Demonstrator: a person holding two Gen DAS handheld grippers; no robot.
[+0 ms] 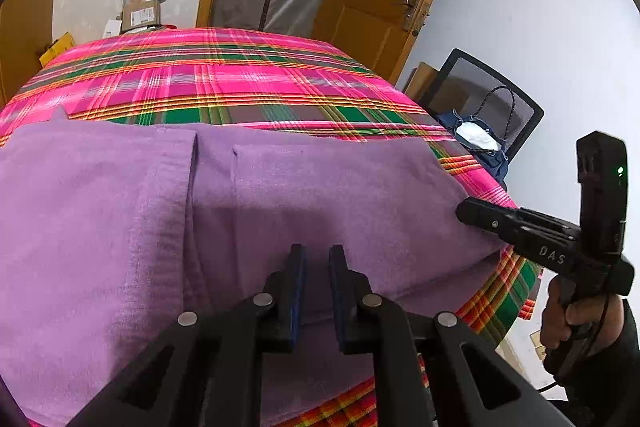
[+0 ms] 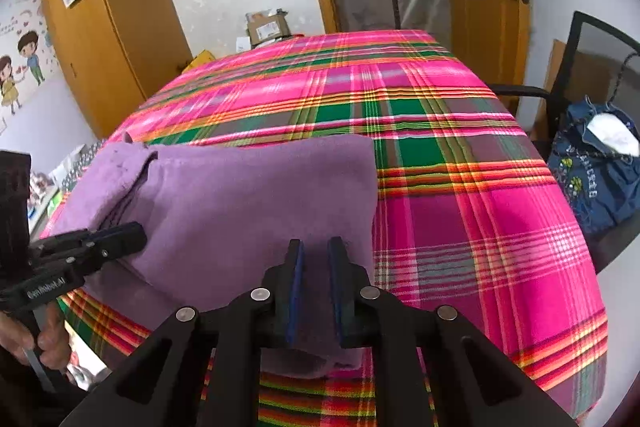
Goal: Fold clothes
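**Purple garment mostly folded, both grippers over its near edge**

My left gripper (image 1: 316,255) hovers over the near part of the purple garment (image 1: 280,195), jaws narrowly parted, nothing visibly pinched between the blue pads. My right gripper (image 2: 316,251) sits the same way over the garment's near right part: small gap, no cloth in it as far as I can tell. Each gripper shows in the other's view, low at the garment's side edges, and from there I cannot tell whether it touches the cloth.

The garment (image 2: 248,199) lies on the plaid tablecloth (image 2: 460,155), at the near left portion of the table, with its near edge drooping over the table's front.

Progress, my judgement: well along. It is already a stacked rectangle with layered edges at the left and a vertical seam or placket line on top. Probably one more fold or a smoothing pass is left; only this one garment is in view.

Orientation: the long axis runs left-right across the table, parallel to the front edge. The layered, slightly bunched end points left, and the clean straight edge is on the right.
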